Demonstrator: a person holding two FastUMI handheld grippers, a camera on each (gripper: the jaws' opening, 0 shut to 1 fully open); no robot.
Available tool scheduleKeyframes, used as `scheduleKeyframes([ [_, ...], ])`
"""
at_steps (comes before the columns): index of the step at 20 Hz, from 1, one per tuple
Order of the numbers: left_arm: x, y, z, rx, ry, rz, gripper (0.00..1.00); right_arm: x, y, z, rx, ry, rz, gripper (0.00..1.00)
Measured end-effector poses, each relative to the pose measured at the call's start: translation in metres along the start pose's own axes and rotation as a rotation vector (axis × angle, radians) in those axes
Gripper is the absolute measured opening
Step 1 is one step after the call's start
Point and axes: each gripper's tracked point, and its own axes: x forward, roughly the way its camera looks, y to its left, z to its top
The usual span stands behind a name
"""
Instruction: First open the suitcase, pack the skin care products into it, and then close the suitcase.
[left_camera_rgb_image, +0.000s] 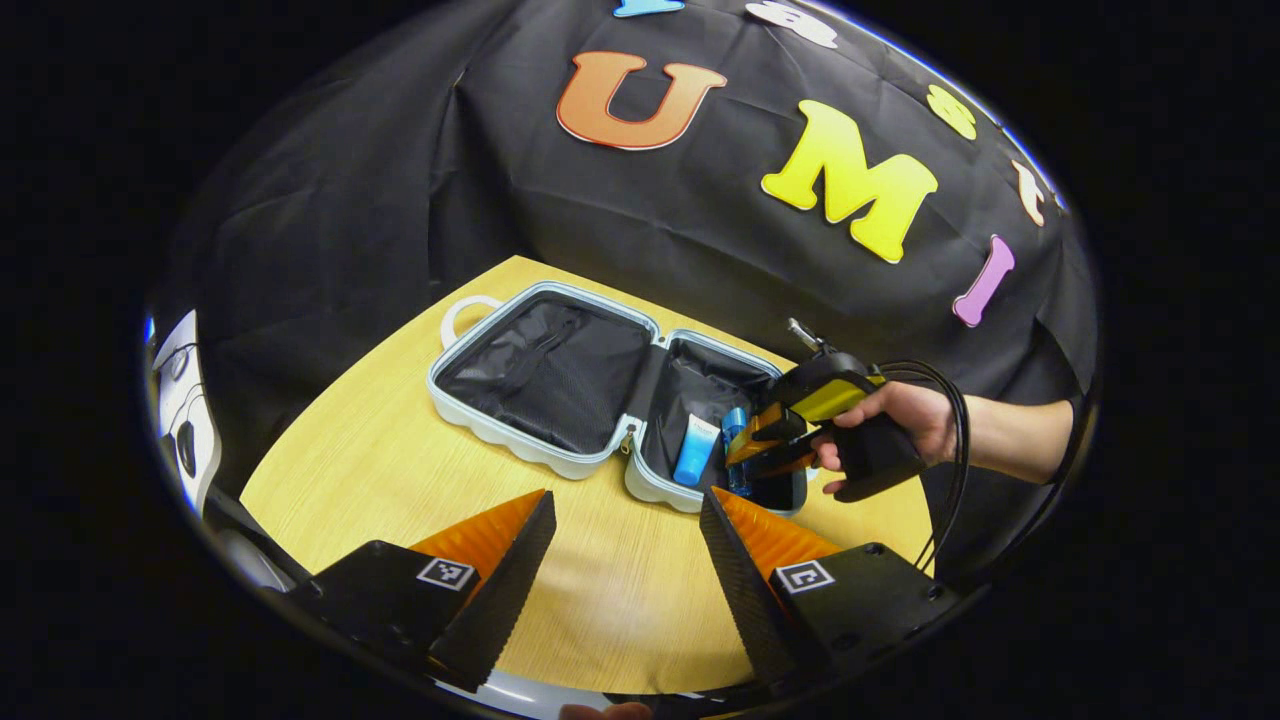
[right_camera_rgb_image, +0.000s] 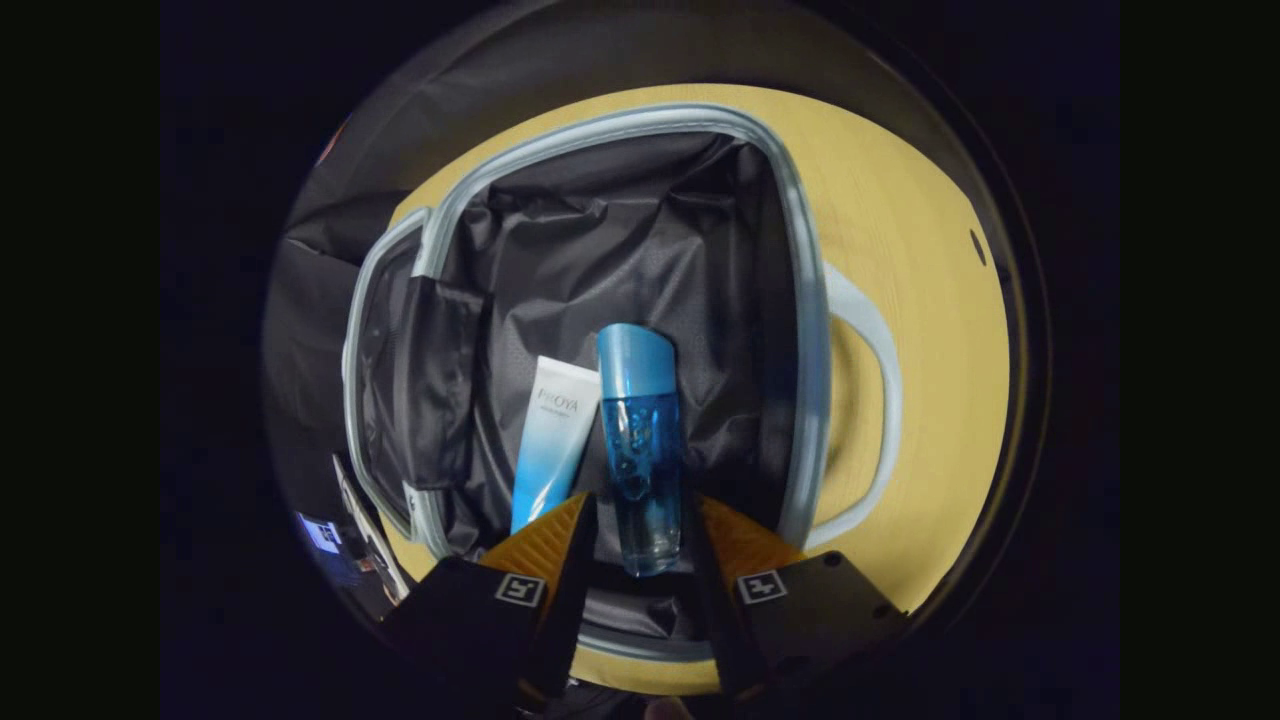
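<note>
The right claw (right_camera_rgb_image: 640, 535) straddles the blue bottle (right_camera_rgb_image: 640, 450) in the open suitcase (right_camera_rgb_image: 800, 300), fingers seemingly just off it; lift straight back so the tube (right_camera_rgb_image: 550, 440) beside it stays put. The left claw (left_camera_rgb_image: 625, 555) hangs open, empty, above the bench (left_camera_rgb_image: 330, 460).

The counter (left_camera_rgb_image: 600, 600) is looking like smooth wood; the suitcase (left_camera_rgb_image: 520, 445) is showing shiny plastic outside, dark cloth inside.

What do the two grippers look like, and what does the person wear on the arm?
The left gripper has two wedge-shaped, ribbed fingers on black blocks with square black-and-white markers. The right gripper has a yellow-and-black body, a black pistol handle and looping black cables. The forearm is bare; a dark sleeve edge shows.
</note>
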Motion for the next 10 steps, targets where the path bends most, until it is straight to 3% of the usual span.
scheduleKeyframes([
  [5,0.016,0.029,0.049,0.083,-0.046,0.03,0.93,-0.062,-0.011,-0.026,-0.107,-0.116,0.098,0.63],
  [6,0.024,0.04,0.061,0.11,-0.057,0.042,0.93,-0.071,-0.024,-0.031,-0.129,-0.14,0.093,0.68],
  [10,0.073,0.1,0.12,0.19,-0.128,0.091,0.93,-0.104,-0.076,-0.044,-0.177,-0.272,0.115,0.68],
])
